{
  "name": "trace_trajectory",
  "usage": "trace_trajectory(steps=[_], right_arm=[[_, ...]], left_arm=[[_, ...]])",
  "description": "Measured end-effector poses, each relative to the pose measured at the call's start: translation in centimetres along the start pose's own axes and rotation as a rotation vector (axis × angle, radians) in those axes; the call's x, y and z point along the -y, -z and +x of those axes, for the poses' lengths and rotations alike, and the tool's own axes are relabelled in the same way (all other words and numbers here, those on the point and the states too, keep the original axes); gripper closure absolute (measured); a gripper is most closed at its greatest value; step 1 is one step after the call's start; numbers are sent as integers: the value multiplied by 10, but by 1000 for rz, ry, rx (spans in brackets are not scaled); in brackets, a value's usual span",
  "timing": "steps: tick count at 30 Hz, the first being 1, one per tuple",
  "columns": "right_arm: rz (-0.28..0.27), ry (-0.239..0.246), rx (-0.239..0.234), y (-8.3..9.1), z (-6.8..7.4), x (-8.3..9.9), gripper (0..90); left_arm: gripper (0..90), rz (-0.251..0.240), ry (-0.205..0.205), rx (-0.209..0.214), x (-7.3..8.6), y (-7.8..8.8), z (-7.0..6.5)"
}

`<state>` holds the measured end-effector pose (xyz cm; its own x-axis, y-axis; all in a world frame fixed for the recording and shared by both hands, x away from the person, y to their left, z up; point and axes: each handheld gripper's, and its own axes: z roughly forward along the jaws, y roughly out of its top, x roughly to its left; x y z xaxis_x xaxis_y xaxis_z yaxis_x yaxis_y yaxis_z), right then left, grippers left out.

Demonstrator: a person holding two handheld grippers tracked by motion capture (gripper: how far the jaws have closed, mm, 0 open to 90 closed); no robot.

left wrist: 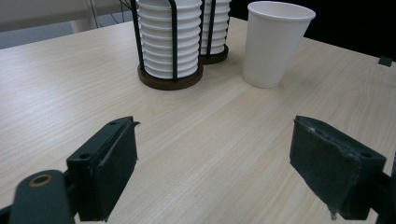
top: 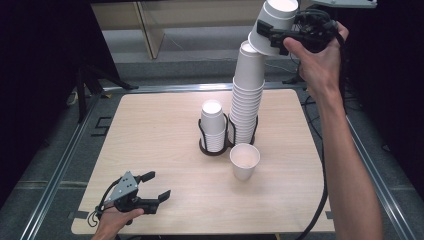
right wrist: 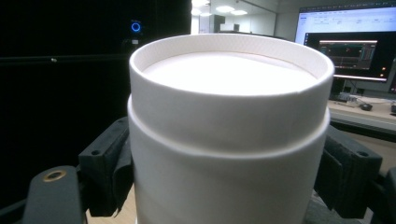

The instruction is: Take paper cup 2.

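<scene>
The left tool (top: 150, 185) rests low at the near left of the table (top: 150, 130), its jaws standing apart with nothing between them, and seems to have no part in the work just now.

Next along, a dark wire holder (top: 215, 145) on a round base has two wells. Its left well keeps a short stack of cups (top: 212, 125); the right well carries the tall stack (top: 247, 100), whose rolled rims make neat ribs up its side. Just in front stands a single cup (top: 244, 161), upright with its mouth up, apart from the holder (judging by this, at least one cup has already been set out).

High above the tall stack's top, the right tool (top: 272, 39) grips a couple of nested cups (top: 276, 22), upside down and tilted, its pads pressed on their walls; they appear lifted clear of the stack, though the gap is hard to tell. What looks left: bring them down and stand them on the table.

Everything white is thin, smooth paper, tapered like a cone; the table is pale wood grain with rounded corners.
</scene>
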<state>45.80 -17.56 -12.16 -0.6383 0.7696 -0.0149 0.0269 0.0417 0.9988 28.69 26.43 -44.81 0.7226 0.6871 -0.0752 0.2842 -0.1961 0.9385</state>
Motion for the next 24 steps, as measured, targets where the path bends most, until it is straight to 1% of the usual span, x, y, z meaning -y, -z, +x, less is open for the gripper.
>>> trace_trajectory(steps=[1,3,5,6,7,8,9,10,11,13,15,16,17,18,20,22,23,24], right_arm=[[7,9,-4,4,2,0,188],[12,15,-17,15,8,4,188],[19,18,-27,21,13,9,189],[24,26,-30,25,16,14,189],[31,27,-37,29,19,20,189],[41,31,-41,32,21,26,190],[54,40,-50,36,25,34,189],[63,45,-59,39,28,40,190],[69,44,-67,41,31,45,190],[78,43,-93,47,38,61,190],[82,50,-105,50,45,76,190],[86,46,-121,51,48,81,190],[88,37,-138,52,53,88,190],[95,32,-151,52,58,95,190],[103,35,-180,51,66,109,190],[114,13,-215,47,76,124,191],[112,28,-215,45,79,131,190],[113,11,-235,43,83,138,191]], left_arm=[[147,0,-3,1,0,0,0],[147,20,-4,-10,-1,2,0],[147,8,1,-5,-1,1,0],[147,2,2,-3,0,1,0],[147,17,1,-10,-1,2,-1],[147,-3,3,2,0,0,0],[147,-6,5,-1,0,0,-1],[147,13,-4,-8,-1,2,-1],[147,11,-2,-9,-1,2,-2],[147,-4,3,-6,-1,1,-1],[147,-9,8,-6,-1,0,-1],[147,-21,7,0,0,-1,-1],[146,-3,6,-11,-1,1,-2],[147,-4,6,-10,-1,1,-2],[147,-8,5,-9,-1,1,-2],[146,-12,7,-10,-1,1,-2],[147,-14,9,-10,-1,1,-2],[146,-32,8,-4,0,0,-2]])
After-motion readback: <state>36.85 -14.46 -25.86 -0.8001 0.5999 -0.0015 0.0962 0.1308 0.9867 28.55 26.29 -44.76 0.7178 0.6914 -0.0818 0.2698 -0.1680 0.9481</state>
